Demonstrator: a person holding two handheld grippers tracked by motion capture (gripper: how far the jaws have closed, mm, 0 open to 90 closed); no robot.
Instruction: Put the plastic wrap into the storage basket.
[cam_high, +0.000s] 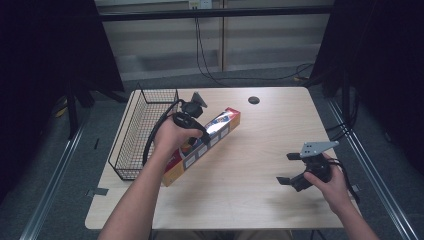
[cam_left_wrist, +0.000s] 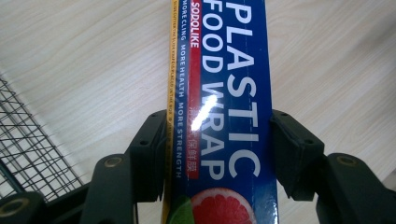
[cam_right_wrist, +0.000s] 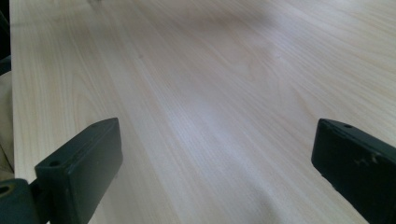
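While the left gripper (cam_high: 197, 131) is clamping the plastic wrap box (cam_high: 202, 145) across its narrow width, just left of centre in the high view, I am judging the job in hand to be carrying it into the wire basket (cam_high: 141, 131) at the frame's left. In the left gripper view the jaws are pressing on both long edges of the box (cam_left_wrist: 219, 107), with the printed face running straight up the middle of the frame, so I am reading the grip as square. The box is lying aslant, its lower end near the forearm and its upper end pointing toward the upper right. To do this well, I am thinking the long box should be turned parallel to the basket's long side and kept level, since a long carton held near one spot may swing or catch the rim.

The right gripper (cam_high: 292, 172) is idling at the lower right, its jaws standing wide apart with nothing between them, over bare wood (cam_right_wrist: 210, 93).

The table (cam_high: 260, 200) is showing pale wood grain, with a small dark round hole (cam_high: 254, 100) near its far edge. Cables are trailing across the grey floor beyond, and dark curtains are closing in both sides.
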